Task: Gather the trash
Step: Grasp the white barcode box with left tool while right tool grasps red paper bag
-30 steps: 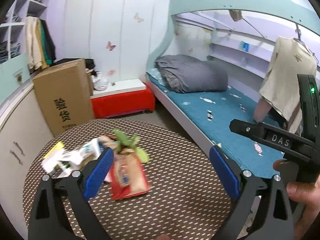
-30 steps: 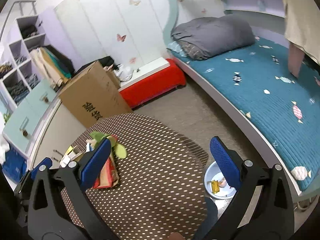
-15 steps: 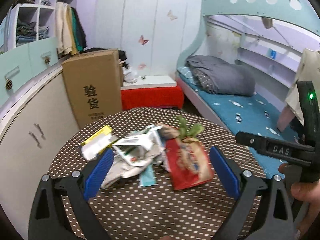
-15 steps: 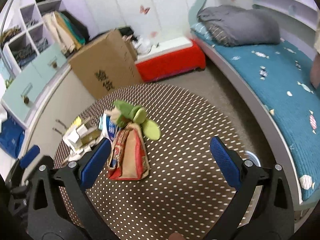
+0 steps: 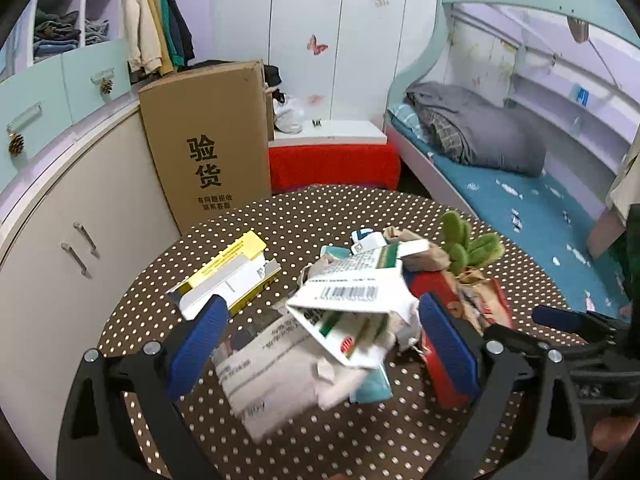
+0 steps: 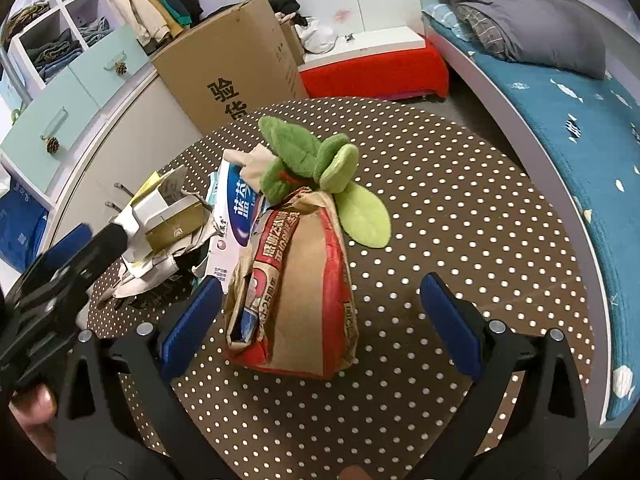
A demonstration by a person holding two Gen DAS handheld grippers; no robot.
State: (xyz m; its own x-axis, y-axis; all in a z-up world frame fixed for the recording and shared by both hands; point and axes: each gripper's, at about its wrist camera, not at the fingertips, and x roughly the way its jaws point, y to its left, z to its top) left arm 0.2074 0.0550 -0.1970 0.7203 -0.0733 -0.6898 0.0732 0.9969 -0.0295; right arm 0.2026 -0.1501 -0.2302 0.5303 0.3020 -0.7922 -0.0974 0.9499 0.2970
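Observation:
A heap of trash lies on the round brown dotted table (image 5: 320, 216). In the left wrist view my left gripper (image 5: 324, 344) is open, its blue pads on either side of a torn white carton (image 5: 352, 300) and a crumpled pale bag (image 5: 280, 372). A yellow-and-white box (image 5: 228, 276) lies to the left. In the right wrist view my right gripper (image 6: 320, 324) is open, just in front of a red-and-brown paper bag (image 6: 296, 296). A green plush toy (image 6: 308, 160) lies behind the bag, and a blue-and-white box (image 6: 236, 216) lies left of it.
A tall cardboard box (image 5: 208, 140) stands behind the table beside a white cabinet (image 5: 60, 216). A red bench (image 5: 332, 164) and a bed with a teal cover (image 6: 560, 92) lie beyond. The left gripper's body (image 6: 52, 280) shows at the left of the right wrist view.
Both grippers have moved in toward the heap, which now looks larger and sits between the pads. The left view has swung left over the cartons. Both grippers stay open.

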